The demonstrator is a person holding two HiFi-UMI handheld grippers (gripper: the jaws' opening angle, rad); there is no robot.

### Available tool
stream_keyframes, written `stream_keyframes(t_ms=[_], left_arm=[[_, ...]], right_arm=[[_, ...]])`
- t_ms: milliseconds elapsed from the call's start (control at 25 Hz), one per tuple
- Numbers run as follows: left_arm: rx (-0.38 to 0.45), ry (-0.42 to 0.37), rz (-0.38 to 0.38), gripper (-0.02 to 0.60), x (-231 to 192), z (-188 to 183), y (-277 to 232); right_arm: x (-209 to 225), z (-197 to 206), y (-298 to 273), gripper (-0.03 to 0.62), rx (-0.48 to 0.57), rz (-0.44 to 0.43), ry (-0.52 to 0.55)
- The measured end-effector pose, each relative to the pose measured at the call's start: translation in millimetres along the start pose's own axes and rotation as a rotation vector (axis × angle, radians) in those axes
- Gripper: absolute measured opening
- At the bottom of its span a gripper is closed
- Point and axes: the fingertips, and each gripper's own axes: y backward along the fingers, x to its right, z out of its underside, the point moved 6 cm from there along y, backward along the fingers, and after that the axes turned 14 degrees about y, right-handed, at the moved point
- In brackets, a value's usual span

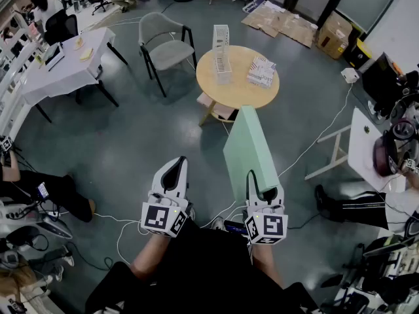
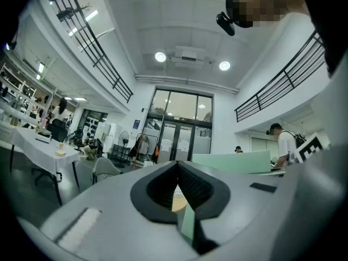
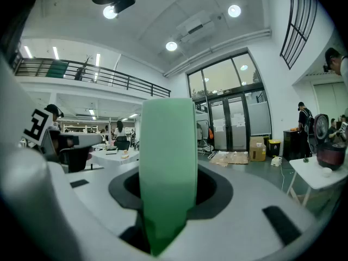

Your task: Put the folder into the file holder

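A long pale green folder [image 1: 247, 149] sticks forward and level from my right gripper [image 1: 262, 190], which is shut on its near end. In the right gripper view the folder [image 3: 167, 162] stands on edge between the jaws and hides what lies ahead. My left gripper [image 1: 174, 169] is beside it on the left, its jaws together and holding nothing. In the left gripper view [image 2: 179, 197] the folder [image 2: 234, 162] crosses at the right. The white file holder [image 1: 221, 41] stands on the round wooden table [image 1: 239, 89], some way ahead across the floor.
A patterned booklet stack [image 1: 262, 71] lies on the round table. A grey chair [image 1: 165, 46] stands to its left, and a white desk [image 1: 65, 67] further left. Cables [image 1: 314, 142] run over the floor. A white side table [image 1: 365, 150] and a seated person's legs [image 1: 357, 205] are at the right.
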Motion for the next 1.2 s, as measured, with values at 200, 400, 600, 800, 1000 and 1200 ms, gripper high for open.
stream_keyframes(t_ms=[200,400,600,800,1000,1200], left_arm=[[-0.004,0.001,0.007,0.003,2.3,6.1,-0.9],[-0.004,0.004,0.007,0.003,1.8,2.5,0.4],[-0.005,0.01,0.007,0.003,-2.2,1.6,2.0],[-0.01,0.012,0.019,0.003,-8.6,-0.5,3.0],[-0.022,0.021,0.033,0.003,-20.8,-2.0,2.0],[-0.031,0.017,0.064,0.003,-37.6,-6.4,-1.2]], right_arm=[[0.8,2.7,0.9,0.149,0.003,-0.002,0.002],[-0.1,-1.3,1.1,0.147,0.003,0.005,0.003],[-3.7,-3.9,-0.6,0.147,0.005,0.022,0.002],[-11.2,-7.2,-4.7,0.147,0.01,0.027,-0.016],[-23.1,-7.3,-13.9,0.147,0.007,0.032,-0.008],[-37.0,-9.2,-27.4,0.149,0.004,0.049,-0.004]])
